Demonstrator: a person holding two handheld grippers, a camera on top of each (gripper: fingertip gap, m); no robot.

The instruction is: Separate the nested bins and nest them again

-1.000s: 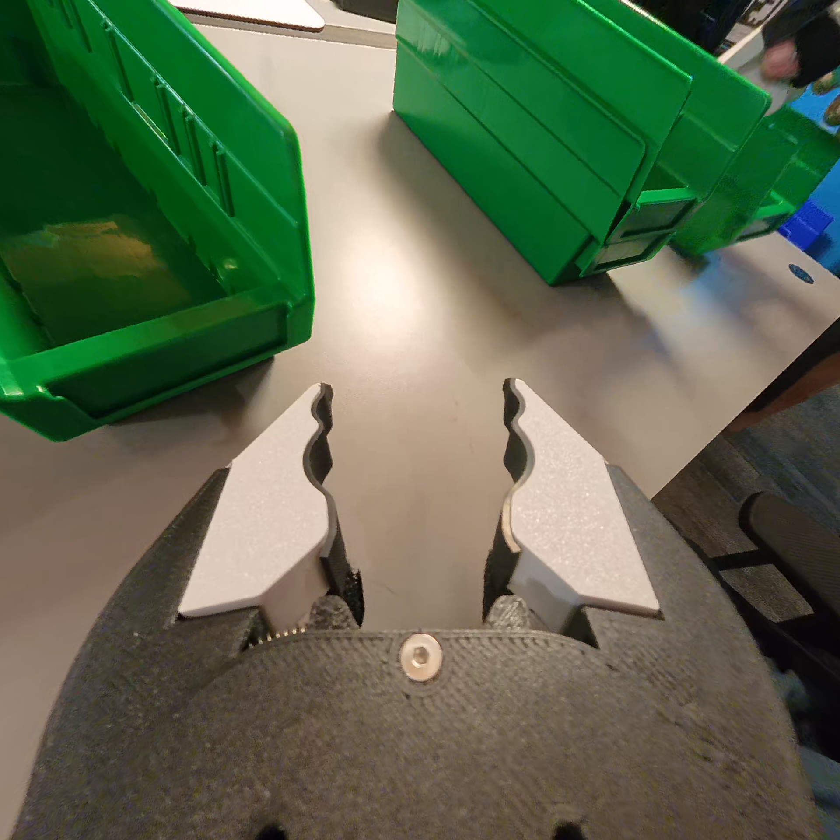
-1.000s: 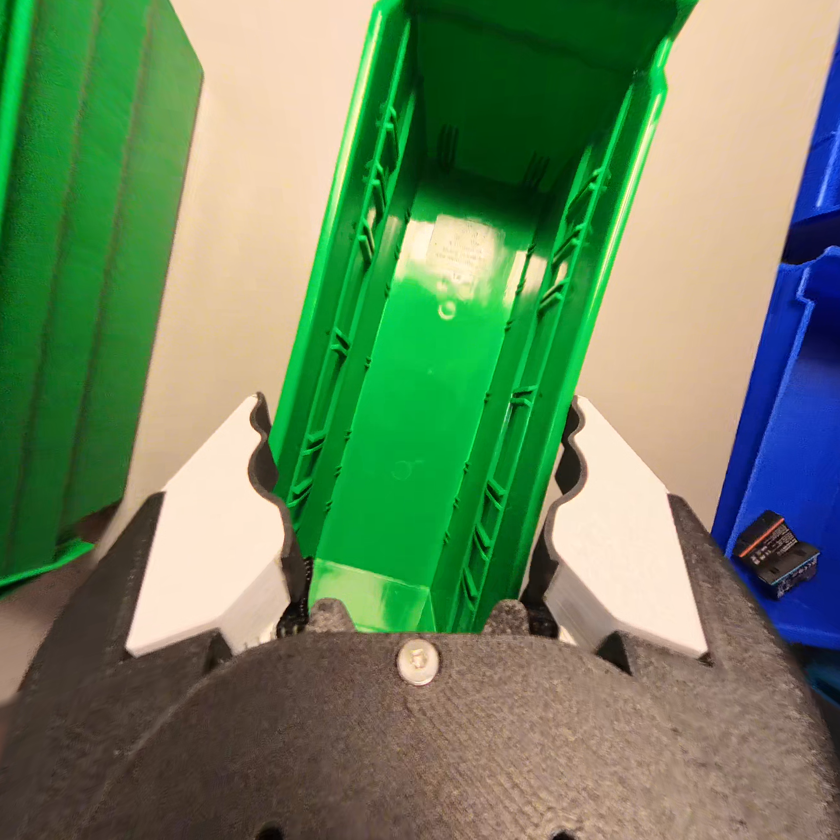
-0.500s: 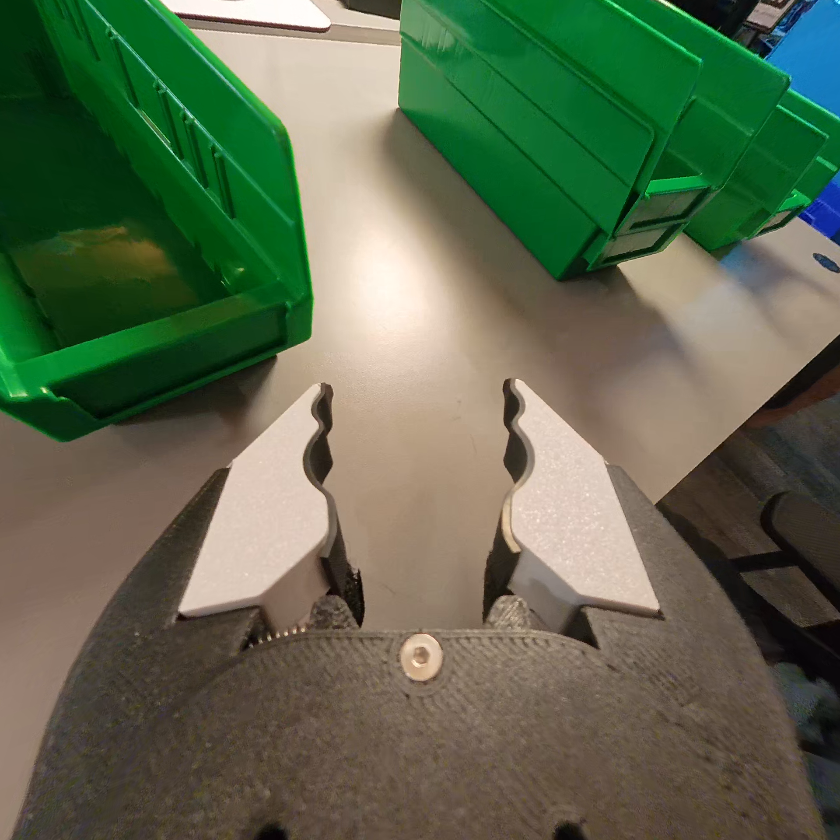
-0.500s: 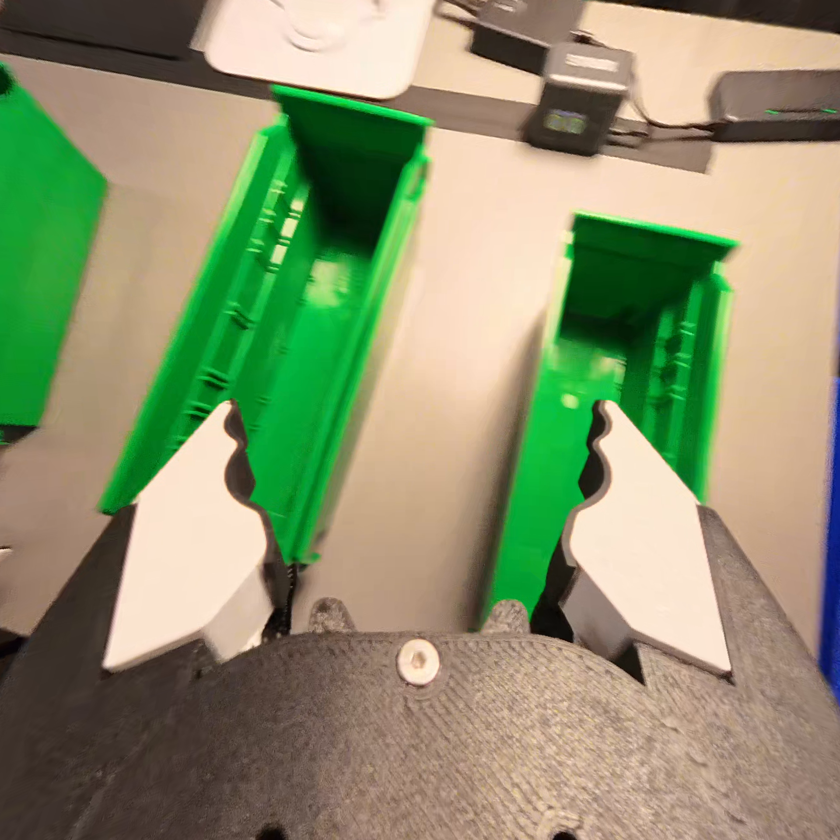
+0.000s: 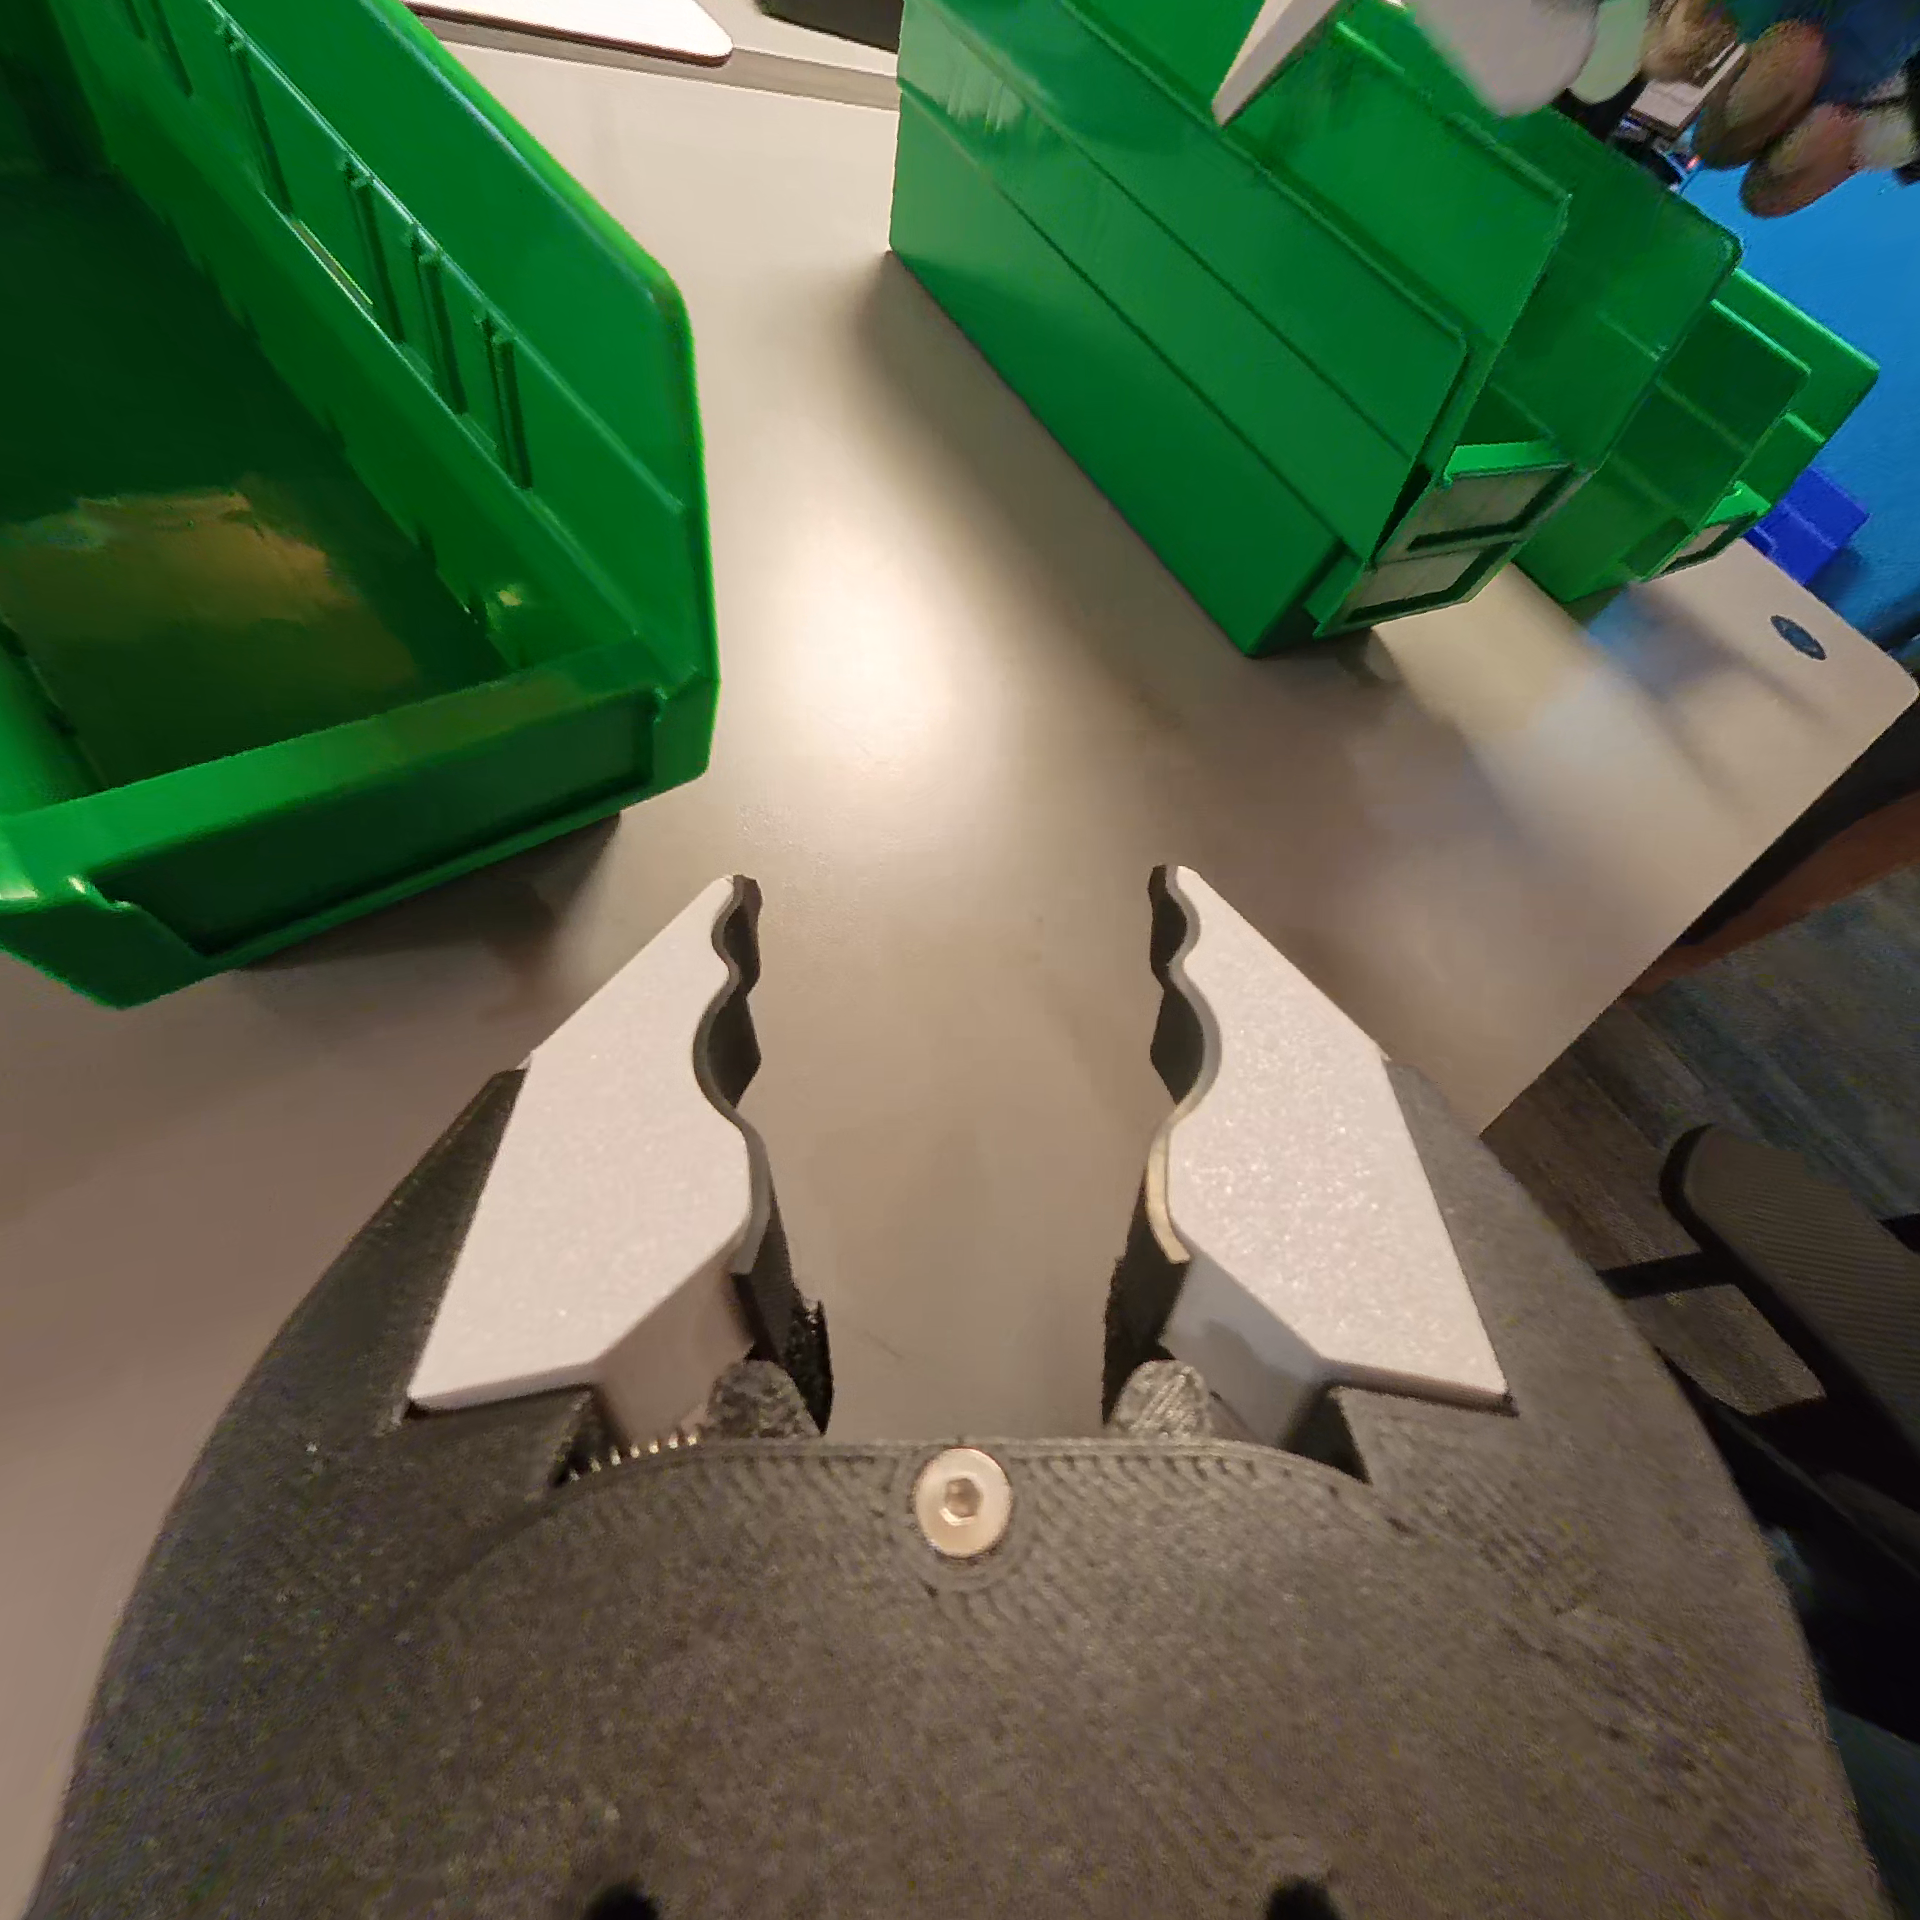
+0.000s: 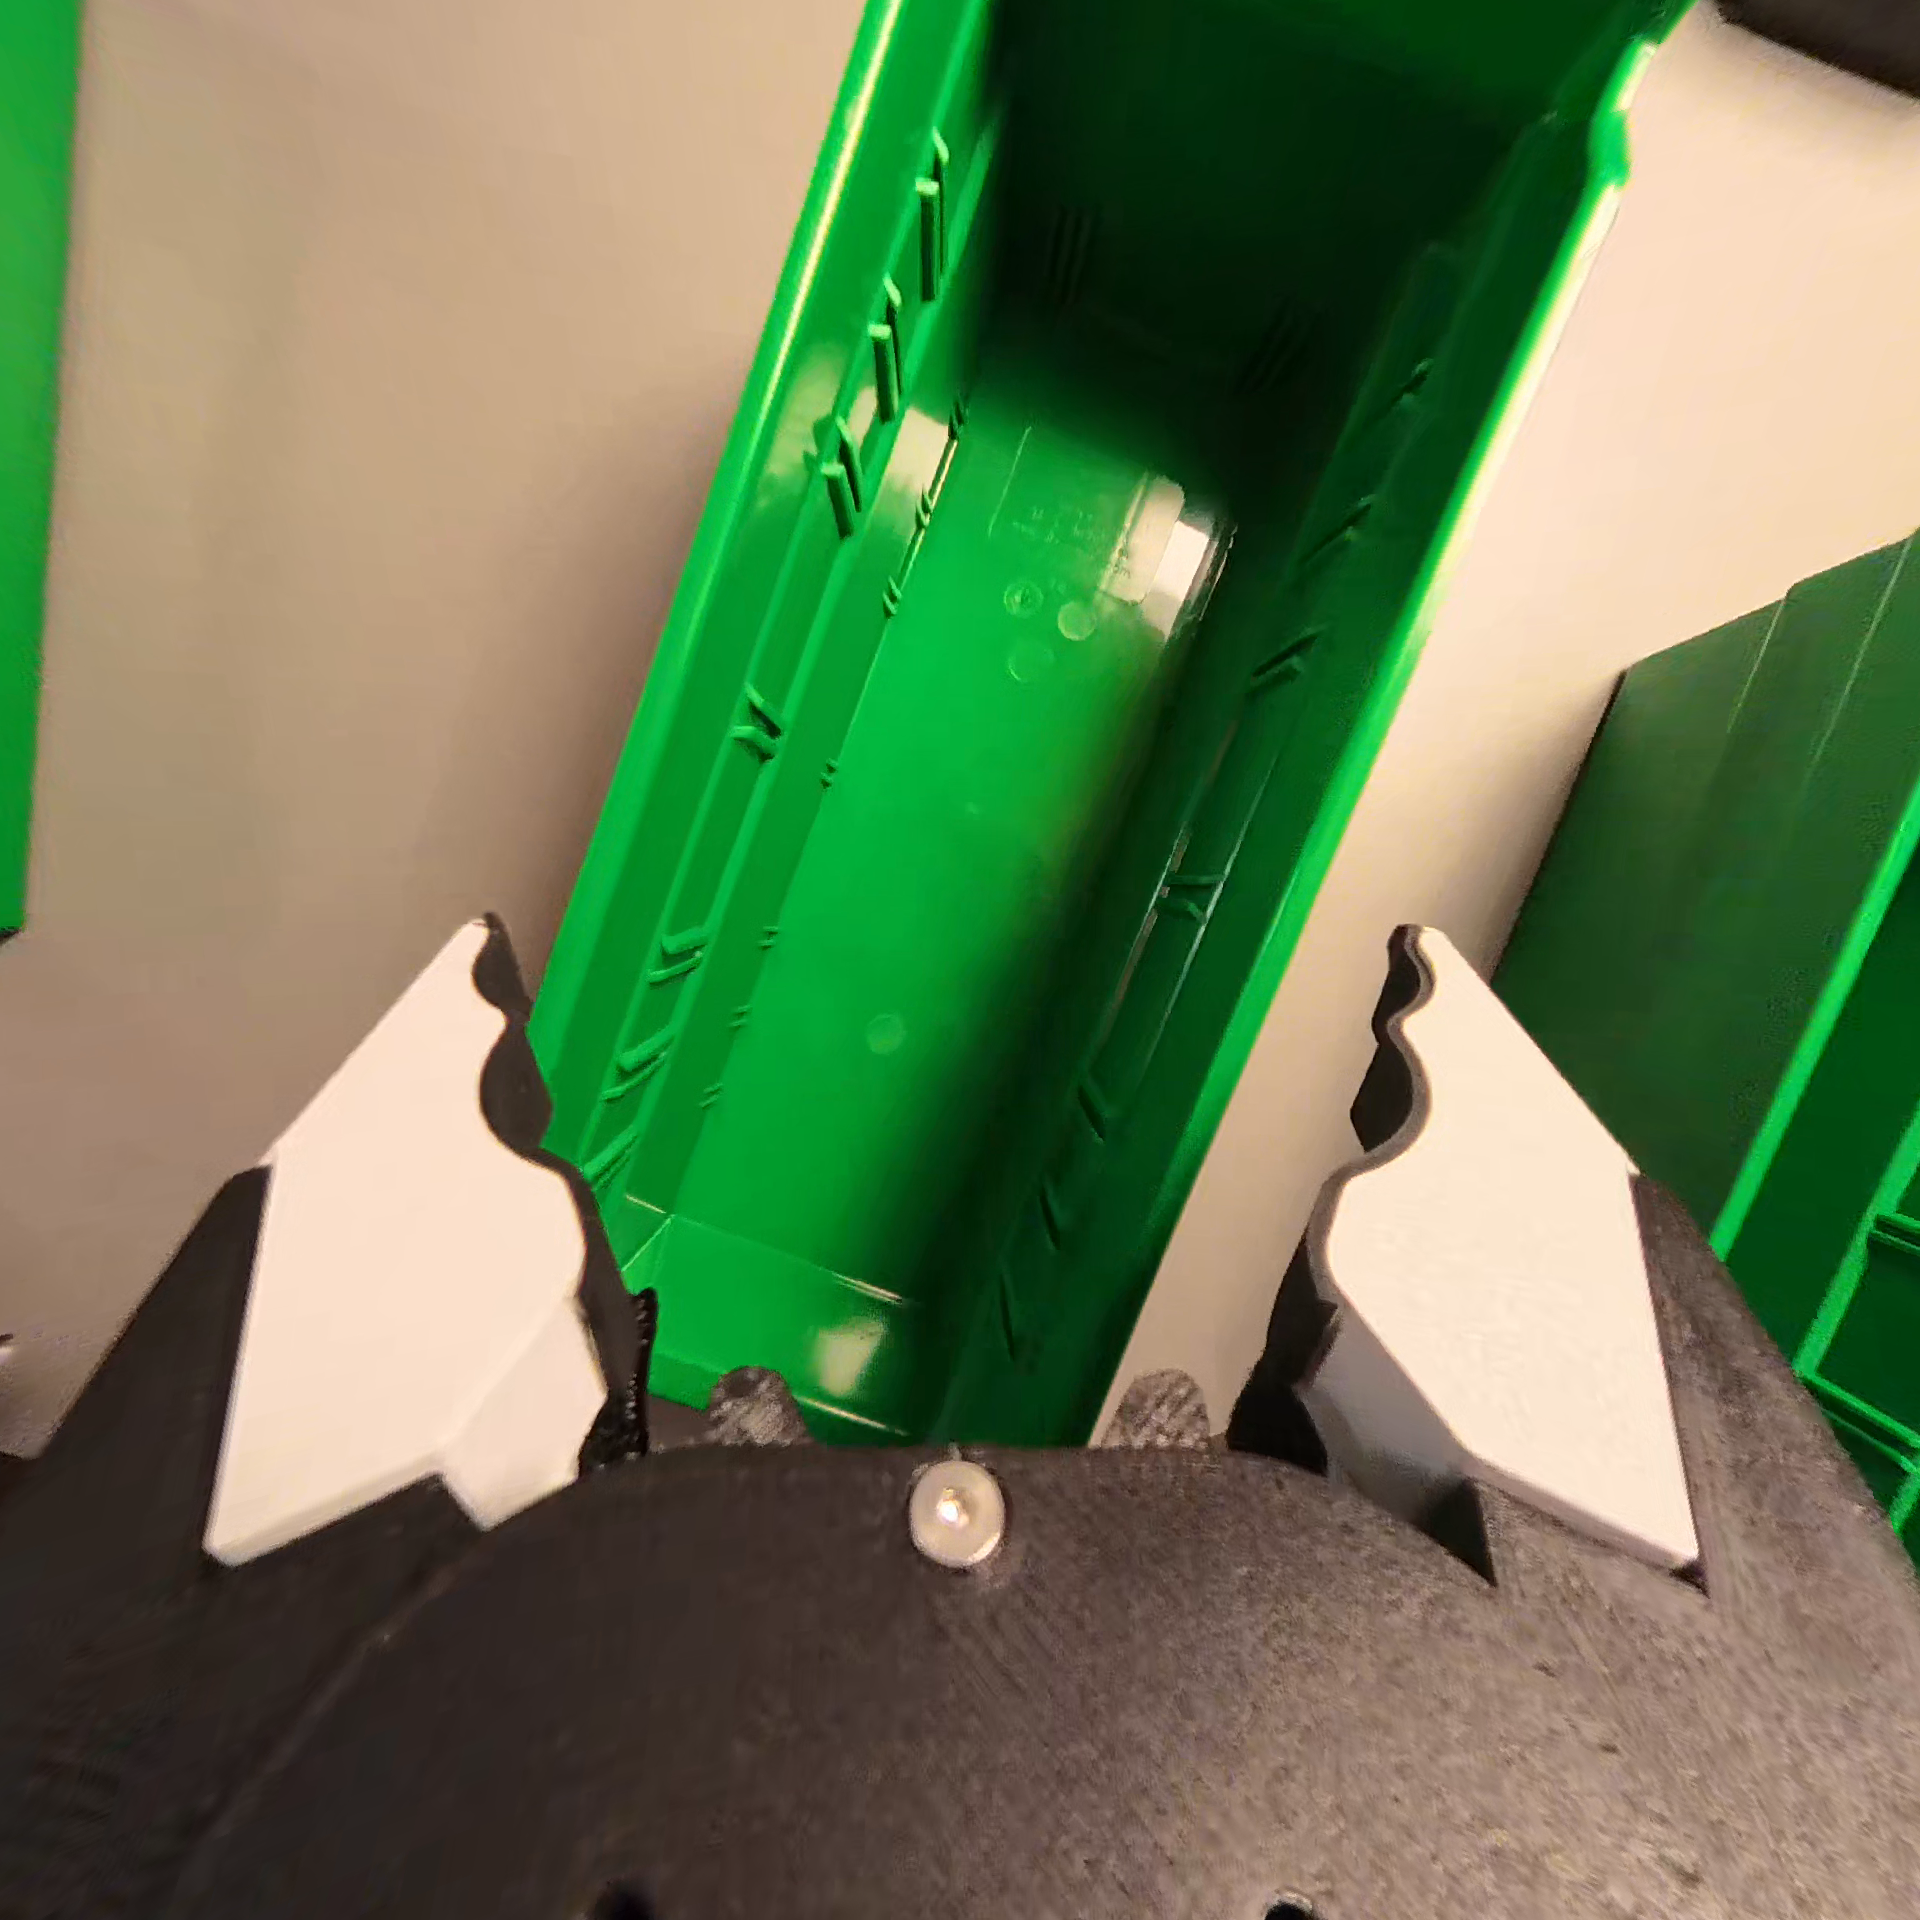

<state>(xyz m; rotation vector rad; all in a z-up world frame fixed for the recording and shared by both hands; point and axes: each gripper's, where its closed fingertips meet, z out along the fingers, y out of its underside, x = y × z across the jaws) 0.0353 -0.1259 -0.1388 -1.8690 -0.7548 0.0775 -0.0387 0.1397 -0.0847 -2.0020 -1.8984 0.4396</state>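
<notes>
Green bin (image 6: 997, 831) between spread right tool (image 6: 951, 940), neighbouring bins (image 5: 1195, 343) alongside, left tool (image 5: 951, 883) released

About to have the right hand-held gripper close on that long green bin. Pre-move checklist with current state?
1. Right hand-held gripper open wide: ok.
2. Long green bin lies between its fingers: ok.
3. Bin centred in the grip: not ok; left finger is close, while table shows before the right finger.
4. Bin interior free of objects: ok.
5. Left hand-held gripper open, holding nothing, over bare table: ok.
6. Neighbouring green bin on the right, clear of the right finger: cannot tell.
</notes>
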